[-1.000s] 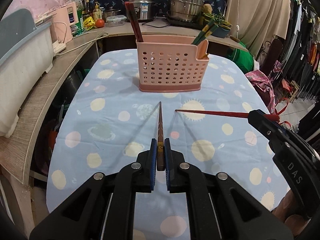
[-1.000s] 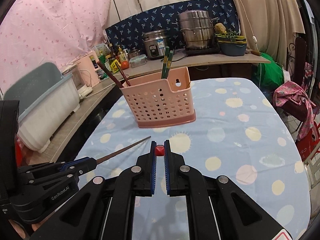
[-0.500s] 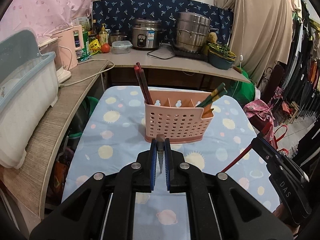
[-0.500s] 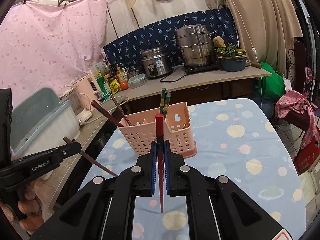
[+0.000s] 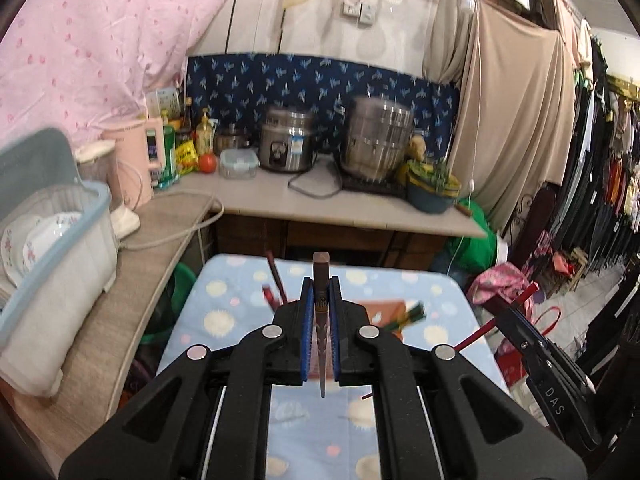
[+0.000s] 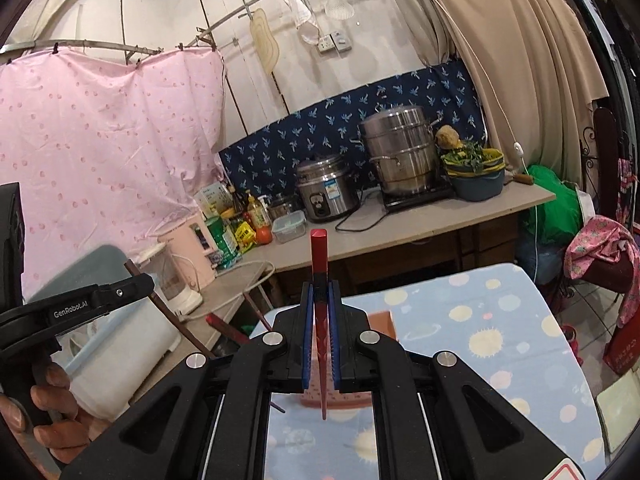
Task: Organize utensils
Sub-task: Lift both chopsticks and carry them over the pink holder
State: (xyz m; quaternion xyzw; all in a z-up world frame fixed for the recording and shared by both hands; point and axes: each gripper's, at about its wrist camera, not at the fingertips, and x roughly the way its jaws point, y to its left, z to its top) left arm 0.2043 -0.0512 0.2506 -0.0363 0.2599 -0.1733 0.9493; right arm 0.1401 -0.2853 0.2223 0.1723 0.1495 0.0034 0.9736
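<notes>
You are in a lived-in home kitchen. Ahead of you a worktop carries a steel rice cooker [image 6: 326,188], a stacked steamer pot [image 6: 402,150], sauce bottles [image 6: 256,210] and a bowl of greens [image 6: 474,170]. A dish rack [image 5: 52,264] holds plates on your left; clothes [image 5: 612,200] hang at right.

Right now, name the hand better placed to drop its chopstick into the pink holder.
Roughly even, perhaps left: both tongs clamp upright chopsticks above the pink holder, but the left tongs with the brown chopstick sit more directly over it.
</notes>
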